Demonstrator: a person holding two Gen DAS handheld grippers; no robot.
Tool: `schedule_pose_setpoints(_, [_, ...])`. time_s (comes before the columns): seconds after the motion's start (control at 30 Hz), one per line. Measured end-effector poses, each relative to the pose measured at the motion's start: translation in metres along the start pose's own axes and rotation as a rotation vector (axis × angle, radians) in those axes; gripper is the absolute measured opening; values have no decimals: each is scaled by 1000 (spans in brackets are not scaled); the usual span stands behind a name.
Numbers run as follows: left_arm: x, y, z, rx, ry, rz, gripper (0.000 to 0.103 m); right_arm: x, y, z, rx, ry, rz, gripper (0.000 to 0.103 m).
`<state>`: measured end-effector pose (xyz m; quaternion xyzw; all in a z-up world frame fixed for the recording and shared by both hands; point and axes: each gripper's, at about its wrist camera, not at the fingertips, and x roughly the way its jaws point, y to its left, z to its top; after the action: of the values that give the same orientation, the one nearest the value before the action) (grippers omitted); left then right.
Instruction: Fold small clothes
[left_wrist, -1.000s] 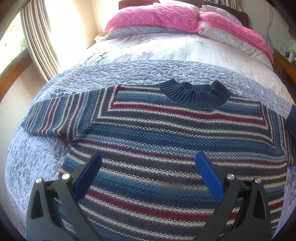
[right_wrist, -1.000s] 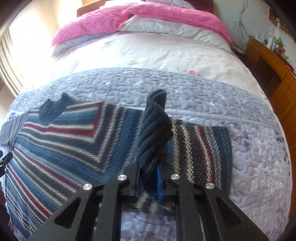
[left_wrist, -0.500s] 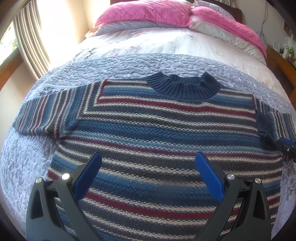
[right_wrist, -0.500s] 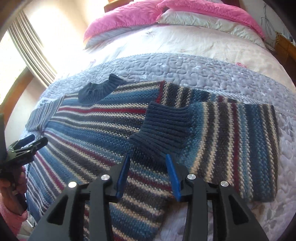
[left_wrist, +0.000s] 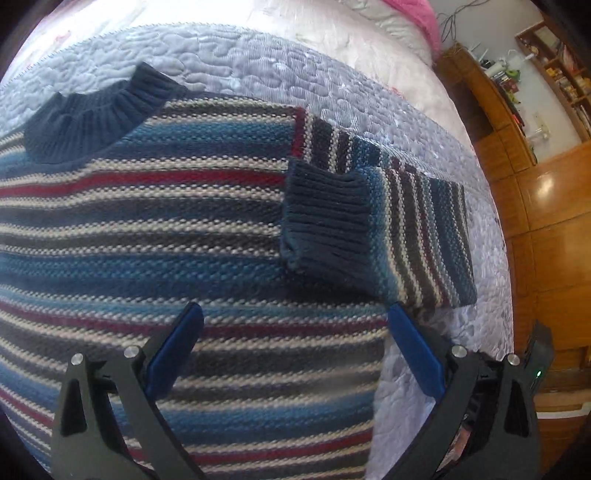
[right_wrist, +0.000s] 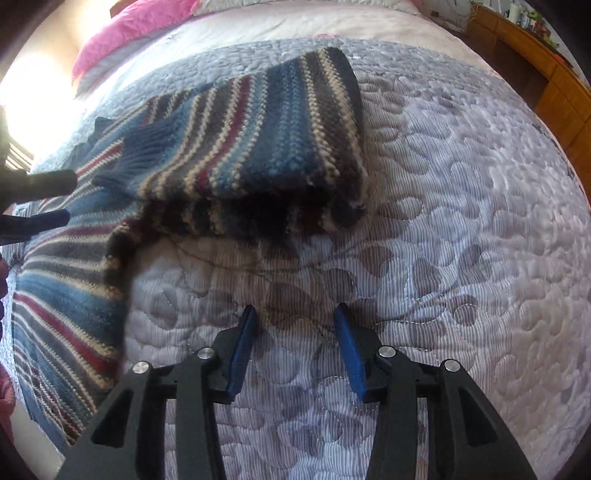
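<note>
A: What surface carries the work?
B: A bed spread with a grey-lilac quilted coverlet (right_wrist: 461, 206); pink pillows (right_wrist: 122, 35) lie at its head end, and a wooden cabinet (left_wrist: 546, 206) stands beyond its right edge.

A: Where is the garment?
B: A knitted sweater striped in blue, cream, grey and dark red (left_wrist: 155, 236) lies flat on the coverlet, its navy ribbed collar (left_wrist: 92, 114) toward the head end. Its right sleeve (right_wrist: 273, 122) is folded inward, so the navy ribbed cuff (left_wrist: 325, 214) rests on the chest, near the coverlet's right edge.

A: And the tongs?
B: The left gripper (left_wrist: 295, 321) hangs over the sweater's lower body, blue-padded jaws spread wide, holding nothing. The right gripper (right_wrist: 295, 317) sits over bare coverlet, just beside the folded sleeve, jaws parted moderately, likewise empty.
</note>
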<state>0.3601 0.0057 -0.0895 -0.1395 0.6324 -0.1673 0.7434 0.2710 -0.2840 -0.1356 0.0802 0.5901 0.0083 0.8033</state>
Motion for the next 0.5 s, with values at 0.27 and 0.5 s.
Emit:
schedule_pose_setpoints(0.27, [44, -11, 20, -69, 92, -86, 72, 5, 5, -5, 1, -61, 2, 53])
schedule_pose_setpoints(0.5, [40, -21, 21, -37, 36, -106, 9, 2, 4, -15, 11, -99, 21, 54])
